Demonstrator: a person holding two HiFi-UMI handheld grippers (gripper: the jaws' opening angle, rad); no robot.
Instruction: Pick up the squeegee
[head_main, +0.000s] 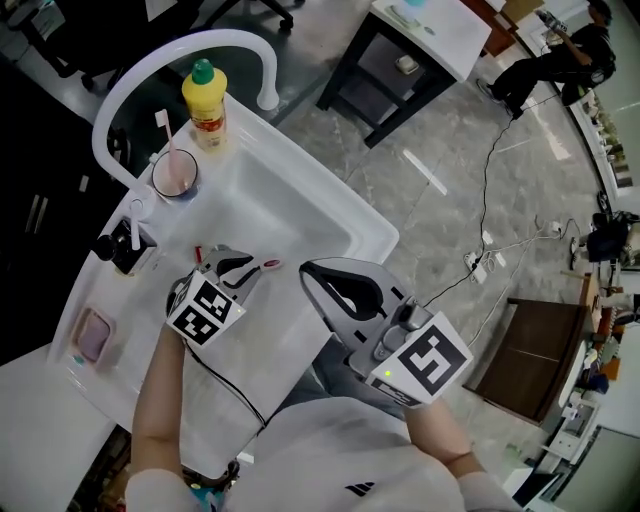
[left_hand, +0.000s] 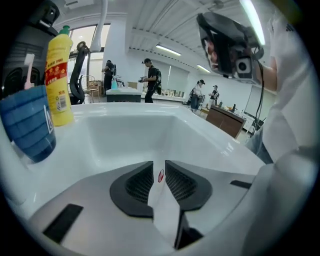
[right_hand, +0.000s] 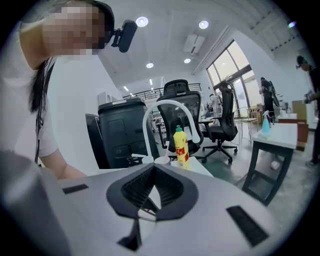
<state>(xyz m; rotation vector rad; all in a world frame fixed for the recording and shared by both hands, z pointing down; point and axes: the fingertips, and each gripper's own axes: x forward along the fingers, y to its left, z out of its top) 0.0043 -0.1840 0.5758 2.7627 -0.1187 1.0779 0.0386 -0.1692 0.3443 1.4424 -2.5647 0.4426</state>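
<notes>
A small thing with a red end (head_main: 268, 266) lies on the near rim of the white basin (head_main: 300, 215); I take it for the squeegee, though most of it is hidden. My left gripper (head_main: 252, 270) hangs right over it, pointing steeply down. In the left gripper view the jaws (left_hand: 159, 167) stand a narrow gap apart, and the red end (left_hand: 160, 175) shows in that gap with no pad pressing on it. My right gripper (head_main: 308, 268) hovers just to the right over the basin edge, its pads meeting at the tips (right_hand: 153, 170). Low between them the red-and-white piece (right_hand: 146, 213) peeks through.
A white arched faucet (head_main: 180, 50), a yellow bottle (head_main: 205, 95) and a cup with a toothbrush (head_main: 175, 172) stand at the basin's far end. A black holder (head_main: 125, 245) and a soap dish (head_main: 92, 335) sit on the left rim. A dark table (head_main: 400, 60) and floor cables (head_main: 490, 250) lie to the right.
</notes>
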